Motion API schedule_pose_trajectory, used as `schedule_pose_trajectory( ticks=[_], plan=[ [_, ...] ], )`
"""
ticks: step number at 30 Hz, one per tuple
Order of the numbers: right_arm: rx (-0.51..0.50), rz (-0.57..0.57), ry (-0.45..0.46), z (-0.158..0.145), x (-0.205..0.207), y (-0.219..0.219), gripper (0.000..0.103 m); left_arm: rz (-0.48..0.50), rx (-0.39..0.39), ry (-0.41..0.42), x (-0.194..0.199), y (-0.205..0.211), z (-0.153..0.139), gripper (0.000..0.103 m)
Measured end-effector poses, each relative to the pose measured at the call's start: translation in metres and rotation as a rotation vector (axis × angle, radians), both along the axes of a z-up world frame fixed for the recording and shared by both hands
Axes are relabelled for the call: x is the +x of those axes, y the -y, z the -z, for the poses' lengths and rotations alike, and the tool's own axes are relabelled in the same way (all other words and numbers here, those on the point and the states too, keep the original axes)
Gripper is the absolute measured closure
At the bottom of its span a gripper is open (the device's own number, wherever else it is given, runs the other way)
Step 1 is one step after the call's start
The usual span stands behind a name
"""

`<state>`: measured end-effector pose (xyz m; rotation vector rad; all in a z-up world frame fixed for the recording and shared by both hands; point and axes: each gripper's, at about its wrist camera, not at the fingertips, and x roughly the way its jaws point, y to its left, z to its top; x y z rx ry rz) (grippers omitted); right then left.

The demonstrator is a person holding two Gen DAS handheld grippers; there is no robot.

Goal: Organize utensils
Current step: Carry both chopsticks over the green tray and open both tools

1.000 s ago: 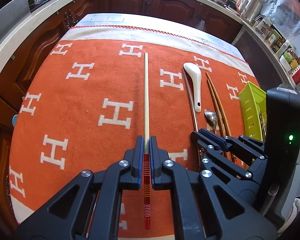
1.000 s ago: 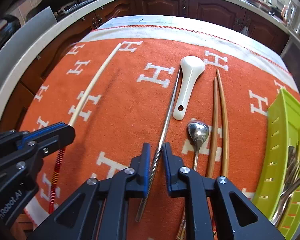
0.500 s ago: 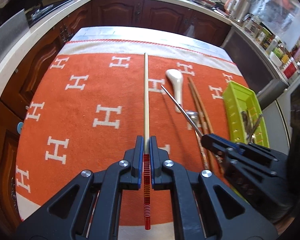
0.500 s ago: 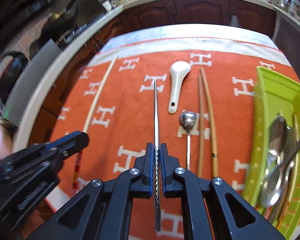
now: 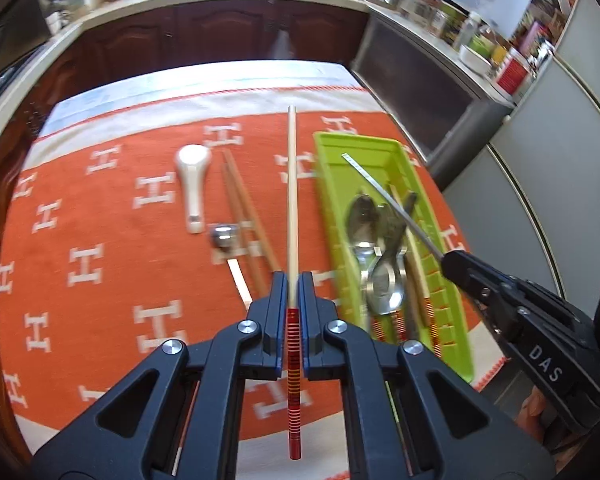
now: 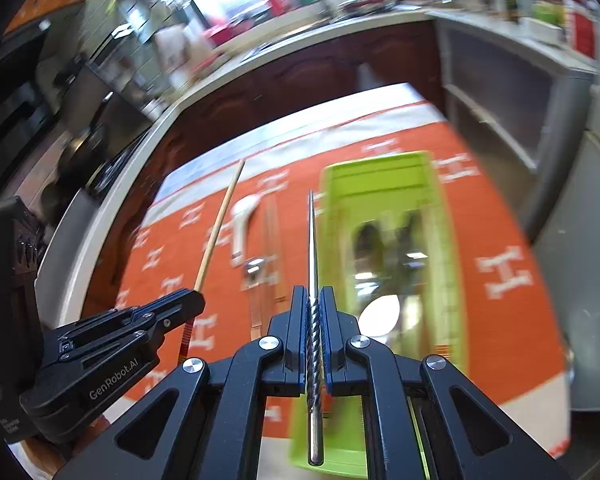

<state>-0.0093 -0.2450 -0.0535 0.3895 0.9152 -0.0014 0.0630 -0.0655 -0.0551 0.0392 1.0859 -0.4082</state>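
Both claws are gripping chopsticks: left claw (image 5: 294, 300) a wooden chopstick (image 5: 291, 200), right claw (image 6: 314, 312) a metal chopstick (image 6: 313, 248) above the green tray (image 5: 384, 152), already holding spoons; three utensils are lying left of it.

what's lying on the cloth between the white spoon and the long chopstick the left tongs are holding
In the left wrist view, a pair of brown chopsticks lies between the white spoon and the held chopstick, with a metal spoon beside them.

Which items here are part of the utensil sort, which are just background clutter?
Job:
left gripper holding bamboo chopstick
right gripper holding metal chopstick
green tray
white ceramic spoon
brown chopsticks
metal spoon

Background:
orange cloth
counter jars
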Motion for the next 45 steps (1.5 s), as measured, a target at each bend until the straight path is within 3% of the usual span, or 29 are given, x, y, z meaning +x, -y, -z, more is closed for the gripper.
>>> schedule_pose_trajectory(
  ticks=[6, 11, 17, 21, 26, 35, 40, 45],
  plan=[
    [-0.034, 0.131, -0.006, 0.007, -0.021, 0.05, 0.098, 0.047, 0.022, -0.056, 0.007, 0.048, 0.016, 0.1],
    [-0.044, 0.184, -0.001, 0.014, -0.022, 0.066, 0.098, 0.074, 0.049, -0.087, 0.011, 0.069, 0.03, 0.1],
    [-0.027, 0.13, -0.053, 0.032, -0.004, 0.065, 0.097, 0.102, 0.067, -0.137, 0.013, 0.079, 0.046, 0.099],
    [-0.035, 0.126, -0.08, 0.042, 0.007, 0.056, 0.095, 0.126, 0.079, -0.127, 0.008, 0.08, 0.045, 0.099],
    [-0.027, 0.126, -0.089, 0.048, 0.006, 0.054, 0.094, 0.114, 0.081, -0.117, -0.001, 0.065, 0.039, 0.099],
    [-0.039, 0.089, -0.153, 0.061, -0.003, 0.037, 0.094, -0.008, 0.072, -0.105, -0.002, 0.012, 0.025, 0.098],
    [-0.051, 0.059, -0.158, 0.062, -0.005, 0.022, 0.088, -0.049, 0.046, -0.119, -0.003, -0.009, 0.024, 0.071],
    [-0.076, 0.027, -0.145, 0.051, -0.011, 0.007, 0.086, -0.078, 0.022, -0.12, -0.006, -0.024, 0.022, 0.07]
  ],
)
